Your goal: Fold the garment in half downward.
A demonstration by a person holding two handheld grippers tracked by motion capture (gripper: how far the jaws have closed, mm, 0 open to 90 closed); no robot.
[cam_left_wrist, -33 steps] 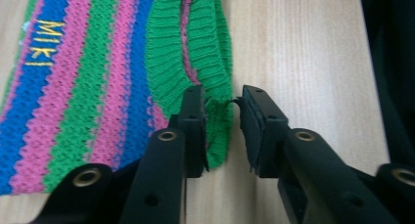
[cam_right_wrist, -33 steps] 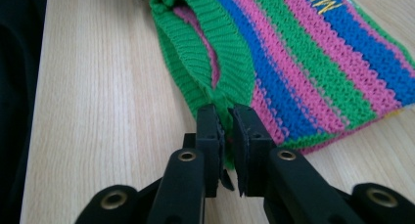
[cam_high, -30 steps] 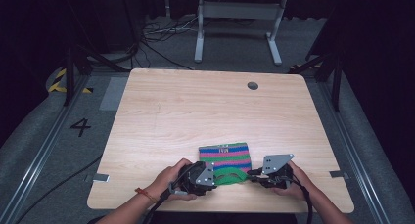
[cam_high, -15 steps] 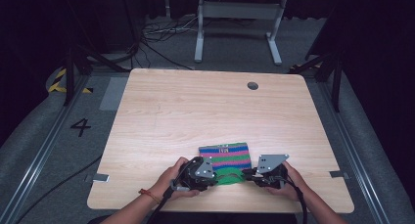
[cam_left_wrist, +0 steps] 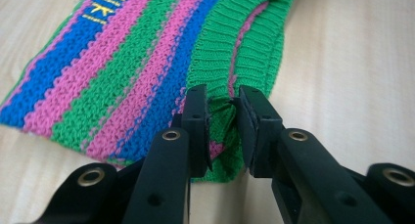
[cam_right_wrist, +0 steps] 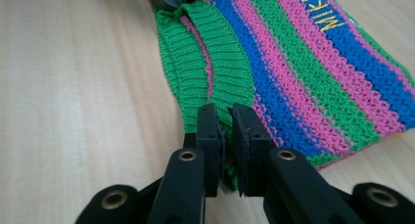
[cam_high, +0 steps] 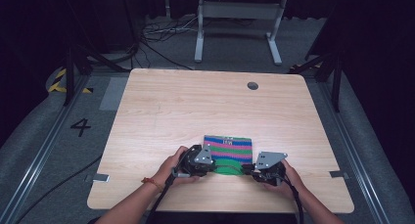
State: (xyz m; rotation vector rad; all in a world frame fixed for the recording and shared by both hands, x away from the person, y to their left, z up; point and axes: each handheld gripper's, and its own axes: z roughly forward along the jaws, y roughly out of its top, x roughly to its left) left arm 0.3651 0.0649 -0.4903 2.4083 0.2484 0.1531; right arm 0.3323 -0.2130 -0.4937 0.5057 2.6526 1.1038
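Here's the bench [cam_high: 195, 111], a wide pale wooden top with a small round hole [cam_high: 252, 85] near its far right corner, most of its surface bare. Down by the near edge, a little right of the middle, lies the knitted piece [cam_high: 228, 148], flat on the wood, striped in blue, pink and green, with yellow lettering stitched on a blue band toward its far side. Its ribbed green hem [cam_left_wrist: 235, 53] faces the near edge and it's bunched up, lifted into a fold.

Both hands come in from that near edge. The left hand [cam_high: 171, 168] has the left tongs [cam_high: 214, 164] at the hem's left end, and up close those tongs [cam_left_wrist: 222, 111] are clenched on a pinch of the green rib, the fabric squeezed between the two black jaws. The right hand [cam_high: 286, 177] brings the right tongs [cam_high: 244, 169] to the hem's right end; the close view shows these tongs [cam_right_wrist: 226, 123] grasping the green edge too, jaws nearly together with the knit caught between them. The hem stretches between the two grips.
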